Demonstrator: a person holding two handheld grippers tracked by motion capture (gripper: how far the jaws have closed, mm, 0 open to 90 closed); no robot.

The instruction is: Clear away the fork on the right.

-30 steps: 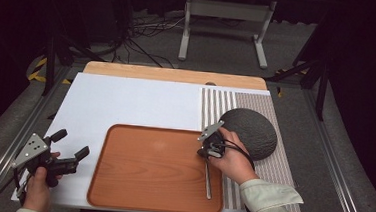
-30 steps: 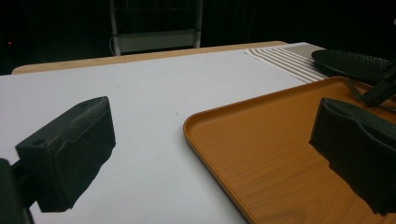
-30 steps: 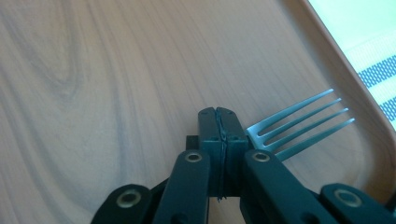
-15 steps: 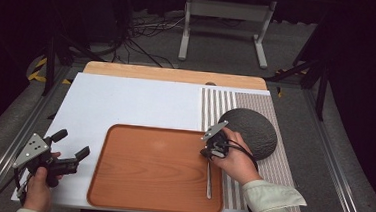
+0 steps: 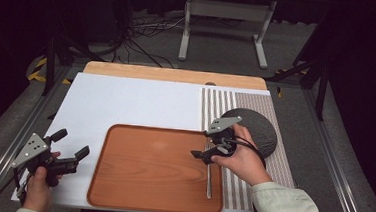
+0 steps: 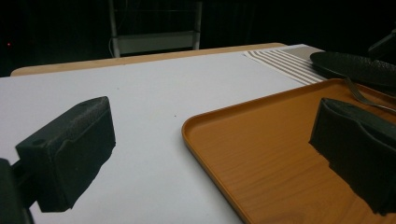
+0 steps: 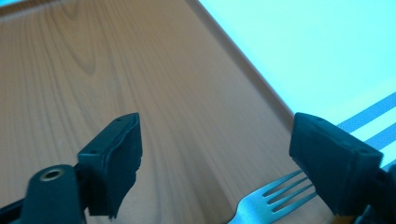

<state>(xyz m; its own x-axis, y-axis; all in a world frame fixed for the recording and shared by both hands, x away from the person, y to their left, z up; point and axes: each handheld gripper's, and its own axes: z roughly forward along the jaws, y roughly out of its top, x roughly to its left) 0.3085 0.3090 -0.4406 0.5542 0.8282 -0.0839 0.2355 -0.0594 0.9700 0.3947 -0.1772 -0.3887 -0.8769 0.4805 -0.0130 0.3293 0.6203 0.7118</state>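
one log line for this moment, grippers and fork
right gripper: open, above fork tines | fork: on tray, right side | left gripper: open, holding nothing, at tray's left edge | plate: on striped mat

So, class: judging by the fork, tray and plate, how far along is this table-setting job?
Done: the fork lies in the tray, along its right edge. In hand: nothing; the right gripper hangs open over the fork's tines, and the left gripper is open beside the tray. Left: probably the dark plate, on the striped mat outside the tray.
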